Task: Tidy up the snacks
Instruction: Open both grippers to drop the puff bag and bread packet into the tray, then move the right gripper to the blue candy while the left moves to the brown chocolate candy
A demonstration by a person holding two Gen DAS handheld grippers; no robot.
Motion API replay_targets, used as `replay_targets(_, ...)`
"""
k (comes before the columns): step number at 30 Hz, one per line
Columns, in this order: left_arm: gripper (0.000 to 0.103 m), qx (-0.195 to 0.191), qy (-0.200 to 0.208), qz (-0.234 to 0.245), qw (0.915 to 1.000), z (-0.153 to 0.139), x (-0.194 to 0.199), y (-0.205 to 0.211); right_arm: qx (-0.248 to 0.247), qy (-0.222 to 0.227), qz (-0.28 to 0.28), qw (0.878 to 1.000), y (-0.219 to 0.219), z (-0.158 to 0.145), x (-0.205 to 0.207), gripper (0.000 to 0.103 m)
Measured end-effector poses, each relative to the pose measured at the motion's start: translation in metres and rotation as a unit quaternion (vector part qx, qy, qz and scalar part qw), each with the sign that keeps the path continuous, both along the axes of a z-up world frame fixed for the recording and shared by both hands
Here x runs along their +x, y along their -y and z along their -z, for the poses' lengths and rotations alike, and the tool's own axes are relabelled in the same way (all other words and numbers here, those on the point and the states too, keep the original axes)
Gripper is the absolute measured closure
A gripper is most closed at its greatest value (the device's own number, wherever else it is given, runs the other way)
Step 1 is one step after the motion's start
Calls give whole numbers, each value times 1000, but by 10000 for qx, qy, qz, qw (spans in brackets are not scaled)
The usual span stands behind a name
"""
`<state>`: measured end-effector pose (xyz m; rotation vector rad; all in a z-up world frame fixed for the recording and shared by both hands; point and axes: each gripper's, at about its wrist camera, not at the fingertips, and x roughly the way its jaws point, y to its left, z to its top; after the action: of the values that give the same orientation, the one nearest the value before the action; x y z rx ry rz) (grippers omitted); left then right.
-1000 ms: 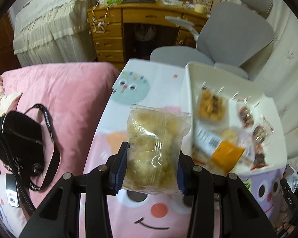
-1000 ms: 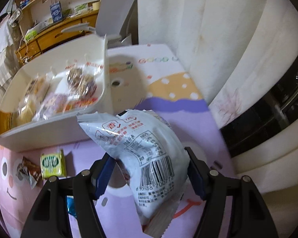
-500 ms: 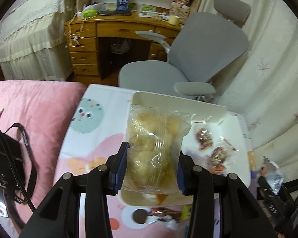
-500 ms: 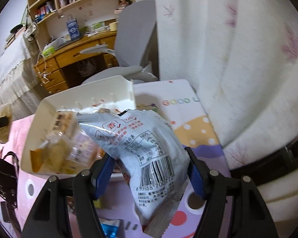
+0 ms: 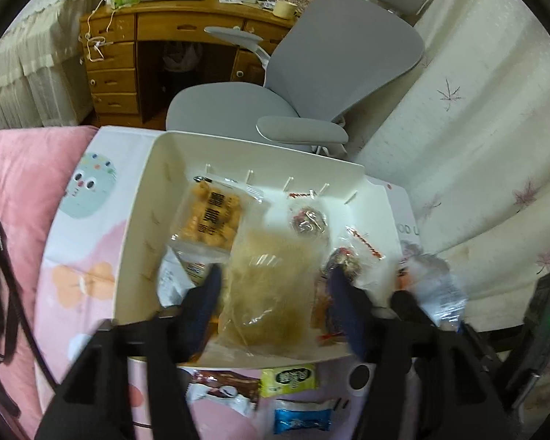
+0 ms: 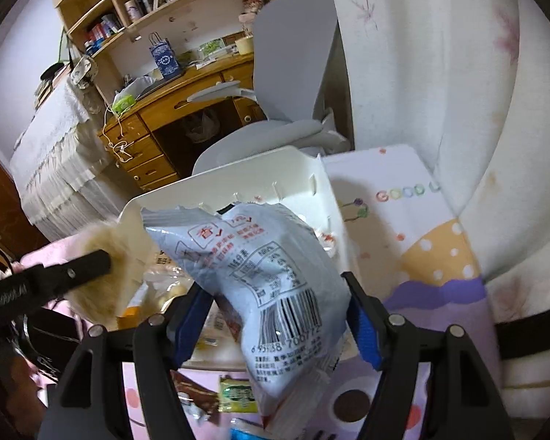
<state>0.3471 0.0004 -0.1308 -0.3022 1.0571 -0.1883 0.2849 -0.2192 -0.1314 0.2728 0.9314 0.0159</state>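
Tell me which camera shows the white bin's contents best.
The left wrist view. It looks down into the white bin, so the orange snack pack and red-wrapped sweets show. In the right wrist view, the grey packet hides most of the bin's inside; only its rim and far wall show.

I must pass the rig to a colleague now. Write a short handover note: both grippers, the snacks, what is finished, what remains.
Left gripper: fingers opening, clear snack pack between them, over the white box.
Right gripper: opening slightly around the white barcode bag, near the box's front edge.
Done: several snacks lie in the box.
Left: drop both packs in; then the green packet, brown packet and blue packet on the table.
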Motion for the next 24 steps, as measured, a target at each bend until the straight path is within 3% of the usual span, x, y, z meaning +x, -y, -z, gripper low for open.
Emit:
replay_targets(7, 29, 180, 57, -148, 9997, -6, -4, -3, 135, -243, 192, 9994, 10, 12, 1, 24)
replay_targets(13, 29, 309, 75, -185, 9993, -6, -13, -8, 270, -233, 359, 9987, 19, 11, -8, 24)
replay_targets(24, 29, 156, 170, -11, 9997, -3, -51, -13, 517, -395, 673, 9956, 23, 28, -55, 24)
